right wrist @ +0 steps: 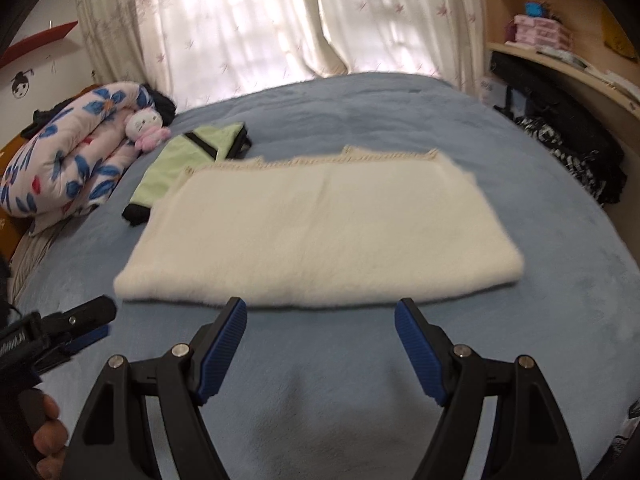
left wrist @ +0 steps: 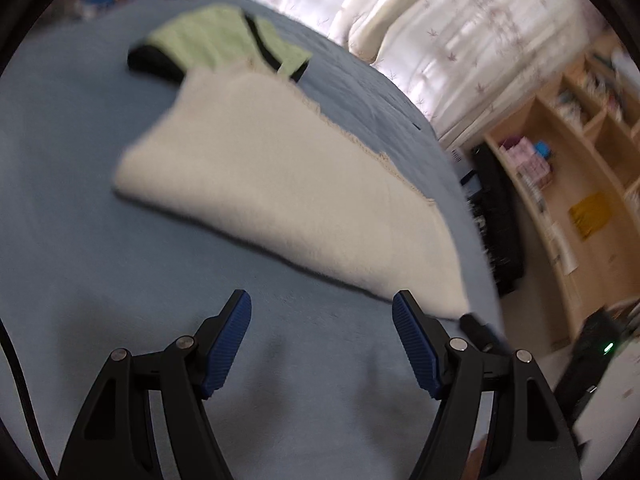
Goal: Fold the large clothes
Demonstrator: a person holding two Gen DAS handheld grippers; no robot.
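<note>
Altogether two garments, cream knit (right wrist: 316,232), green top (right wrist: 180,160)

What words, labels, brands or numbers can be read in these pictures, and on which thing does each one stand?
No text can be read with certainty.
Left gripper: white lettering on its body at the picture's left edge, too blurred and cut off to read.
White box beside the bed: blue print, too small to read.
Pink boxes on the shelf: no legible label.
Wall sticker: a cartoon face, no words.
</note>
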